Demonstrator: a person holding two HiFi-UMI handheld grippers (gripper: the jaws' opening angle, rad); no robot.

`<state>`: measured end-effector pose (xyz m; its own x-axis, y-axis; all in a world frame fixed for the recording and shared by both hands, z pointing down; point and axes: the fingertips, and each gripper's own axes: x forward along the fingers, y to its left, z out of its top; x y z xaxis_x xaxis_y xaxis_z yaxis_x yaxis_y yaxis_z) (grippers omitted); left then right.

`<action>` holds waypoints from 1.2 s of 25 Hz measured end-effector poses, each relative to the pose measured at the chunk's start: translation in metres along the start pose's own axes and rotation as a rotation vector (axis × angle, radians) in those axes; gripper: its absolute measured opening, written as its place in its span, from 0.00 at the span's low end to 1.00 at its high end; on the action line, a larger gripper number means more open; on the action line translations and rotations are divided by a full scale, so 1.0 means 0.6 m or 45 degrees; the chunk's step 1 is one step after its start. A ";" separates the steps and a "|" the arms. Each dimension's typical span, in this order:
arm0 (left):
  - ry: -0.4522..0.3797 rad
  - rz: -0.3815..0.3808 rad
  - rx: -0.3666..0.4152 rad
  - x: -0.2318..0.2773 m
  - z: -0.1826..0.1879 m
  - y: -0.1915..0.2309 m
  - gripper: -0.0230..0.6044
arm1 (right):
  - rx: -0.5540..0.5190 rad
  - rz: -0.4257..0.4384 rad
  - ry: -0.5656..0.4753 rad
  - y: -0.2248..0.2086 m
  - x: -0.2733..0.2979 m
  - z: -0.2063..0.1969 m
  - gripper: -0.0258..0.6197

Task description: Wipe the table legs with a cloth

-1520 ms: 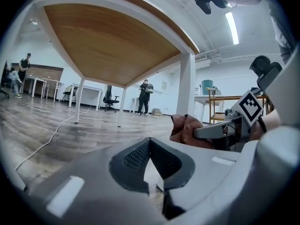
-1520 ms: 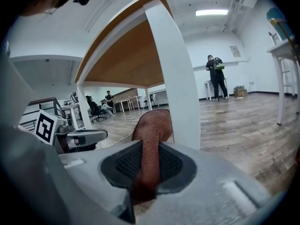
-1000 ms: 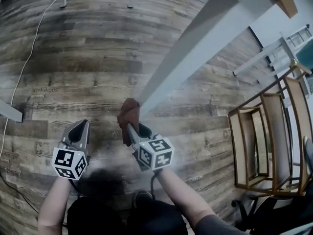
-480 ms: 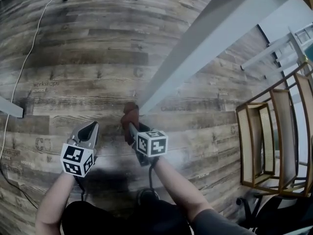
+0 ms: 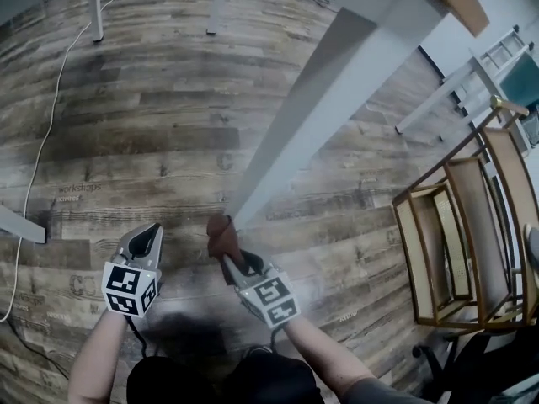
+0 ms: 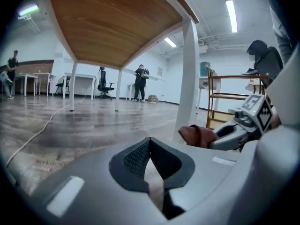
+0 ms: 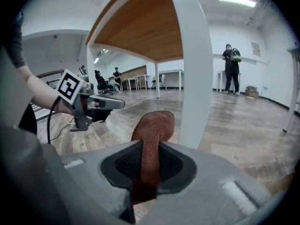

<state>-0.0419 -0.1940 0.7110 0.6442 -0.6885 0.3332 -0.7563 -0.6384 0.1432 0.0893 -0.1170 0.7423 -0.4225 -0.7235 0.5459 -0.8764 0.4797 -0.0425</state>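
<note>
One cloth (image 5: pixel 221 232) juts lengthwise toward table leg (image 5: pixel 320 108).

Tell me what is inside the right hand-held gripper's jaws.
A brown cloth, pinched upright between the jaws of the right hand-held gripper, next to the white table leg. Any cloth hanging below the jaws is covered by the gripper itself.

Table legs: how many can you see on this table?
3. The near leg by the cloth, one far leg top left, another far leg beside it. A fourth may be hidden.
</note>
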 end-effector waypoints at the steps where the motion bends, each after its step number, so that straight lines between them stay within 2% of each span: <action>1: -0.033 0.016 0.023 0.000 0.035 0.010 0.07 | -0.011 -0.012 -0.050 -0.004 -0.026 0.027 0.14; 4: -0.109 0.035 0.082 -0.009 0.134 0.030 0.07 | -0.032 -0.096 -0.223 -0.032 -0.103 0.120 0.14; 6: -0.156 0.015 0.074 -0.017 0.191 0.028 0.07 | -0.026 -0.154 -0.352 -0.054 -0.153 0.192 0.14; 8: -0.197 -0.017 0.063 -0.026 0.238 0.013 0.07 | -0.032 -0.204 -0.478 -0.069 -0.204 0.269 0.14; 11: -0.225 -0.080 0.096 -0.035 0.297 -0.032 0.07 | -0.091 -0.269 -0.635 -0.086 -0.279 0.365 0.14; 14: -0.258 -0.149 0.132 -0.040 0.357 -0.083 0.07 | -0.131 -0.289 -0.813 -0.088 -0.346 0.462 0.14; 20: -0.436 -0.204 0.185 -0.068 0.491 -0.143 0.07 | -0.220 -0.291 -1.009 -0.082 -0.424 0.602 0.14; 24: -0.510 -0.197 0.198 -0.077 0.531 -0.159 0.07 | -0.250 -0.292 -1.043 -0.083 -0.431 0.633 0.14; 27: -0.492 -0.196 0.196 -0.069 0.505 -0.159 0.07 | -0.206 -0.285 -1.023 -0.087 -0.413 0.603 0.14; 30: -0.454 -0.199 0.160 -0.055 0.449 -0.154 0.07 | -0.150 -0.289 -0.934 -0.098 -0.378 0.541 0.14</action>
<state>0.0376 -0.2053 0.4357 0.7661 -0.6420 -0.0307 -0.6406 -0.7666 0.0442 0.1615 -0.1423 0.3494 -0.3166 -0.9342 -0.1645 -0.9468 0.3005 0.1155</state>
